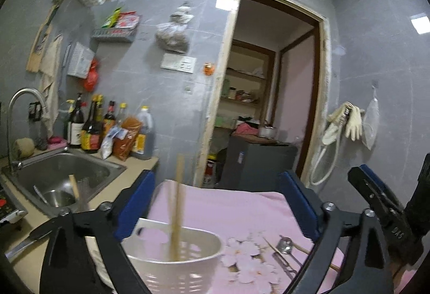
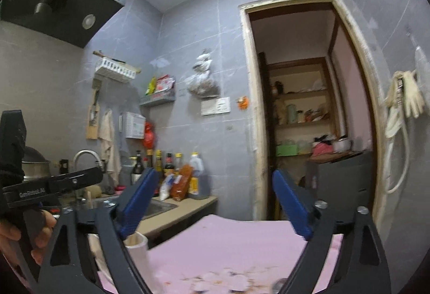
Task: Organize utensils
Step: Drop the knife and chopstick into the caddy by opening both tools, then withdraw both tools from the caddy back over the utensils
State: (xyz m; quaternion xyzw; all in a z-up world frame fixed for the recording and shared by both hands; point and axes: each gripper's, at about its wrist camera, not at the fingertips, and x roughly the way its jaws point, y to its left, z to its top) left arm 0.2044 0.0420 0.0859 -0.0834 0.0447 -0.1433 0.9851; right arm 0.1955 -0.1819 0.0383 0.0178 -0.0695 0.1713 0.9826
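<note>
Standing upright in the white holder [image 1: 172, 253], chopsticks [image 1: 177, 208] look sorted, w/ more utensils [image 1: 286, 248] loose on the pink cloth [image 1: 228, 208] to the holder's right. Left claw [image 1: 215, 202] & right claw [image 2: 212, 202] both gape wide, nothing between them. Next, probably: drop a claw onto the loose spoon. Only the left view shows those utensils clearly; the right view shows just the holder's edge [image 2: 139, 243] & the person's hand [image 2: 40, 229].
</note>
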